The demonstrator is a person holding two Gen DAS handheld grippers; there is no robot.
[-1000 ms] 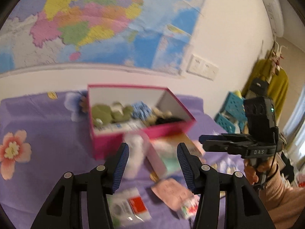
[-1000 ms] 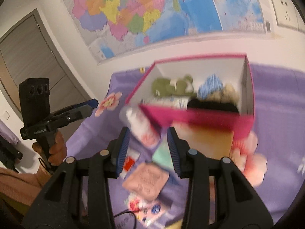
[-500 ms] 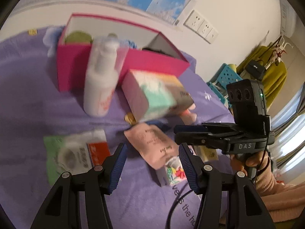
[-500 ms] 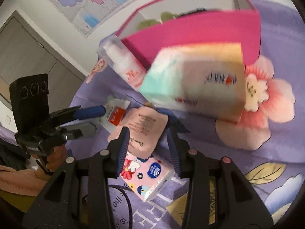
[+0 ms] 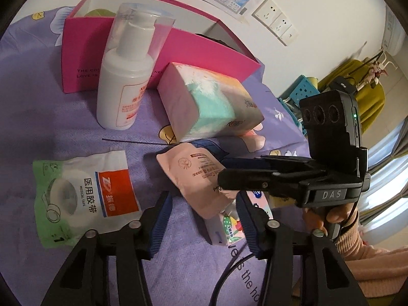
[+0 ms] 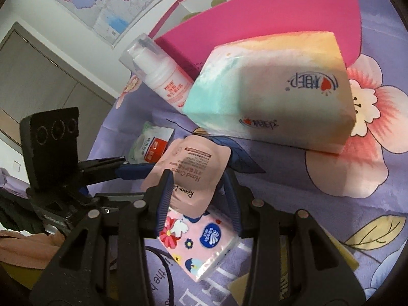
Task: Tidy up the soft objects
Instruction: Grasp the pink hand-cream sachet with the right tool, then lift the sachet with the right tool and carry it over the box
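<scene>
Left wrist view: the left claw hangs low over the purple floral cloth, jaws closing, nothing pressed between them; the pink hand-cream pouch and the small tissue pack lie in the gap. The tape packet lies apart to the left with bare cloth around it. The pump bottle stands against the pink box; the big tissue pack leans beside it.

Right wrist view: the right claw straddles the pouch's lower edge, jaws partly open; whether the pads press it, I cannot tell. Open cloth lies right of it.
</scene>
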